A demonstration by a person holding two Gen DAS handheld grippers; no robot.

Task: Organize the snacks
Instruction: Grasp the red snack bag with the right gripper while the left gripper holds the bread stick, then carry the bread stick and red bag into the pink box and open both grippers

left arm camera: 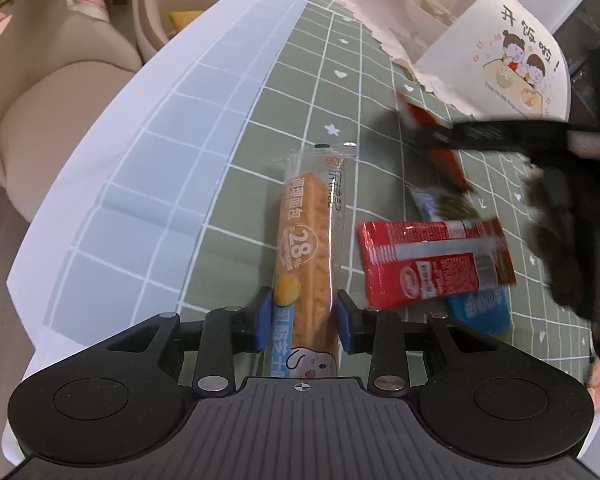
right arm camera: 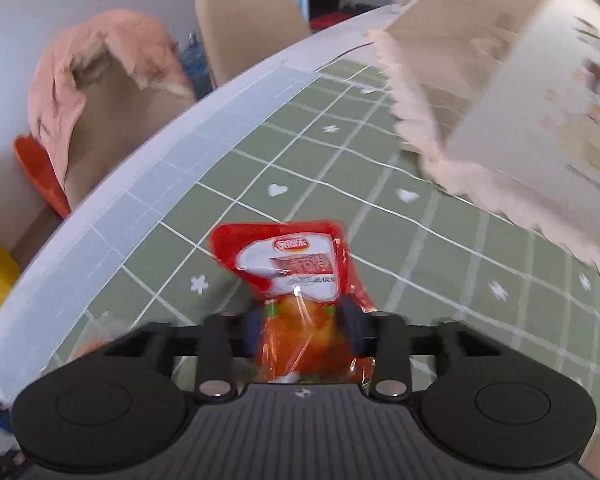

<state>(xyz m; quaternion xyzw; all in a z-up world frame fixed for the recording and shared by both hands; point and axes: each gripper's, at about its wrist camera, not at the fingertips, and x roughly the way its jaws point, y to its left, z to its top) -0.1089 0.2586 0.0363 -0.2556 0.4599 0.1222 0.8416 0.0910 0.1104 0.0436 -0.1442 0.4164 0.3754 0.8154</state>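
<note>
My left gripper [left arm camera: 302,320] is shut on a long bread stick in a clear wrapper [left arm camera: 310,240], which points away from me over the green checked tablecloth [left arm camera: 260,120]. A red snack packet [left arm camera: 432,260] lies to its right on top of a blue packet [left arm camera: 480,308]. My right gripper [right arm camera: 300,326] is shut on a red and orange snack pouch [right arm camera: 296,276] and holds it above the cloth. In the left wrist view the right gripper [left arm camera: 428,132] shows as a blurred dark arm with that red pouch [left arm camera: 420,116]. A white paper bag [left arm camera: 496,52] lies open at the back right.
The paper bag also shows in the right wrist view [right arm camera: 500,100], mouth facing me, close to the right. Beige chairs [left arm camera: 40,92] stand beyond the table's far edge, one with a pink coat [right arm camera: 108,64]. The person's dark sleeve [left arm camera: 572,248] is at the right.
</note>
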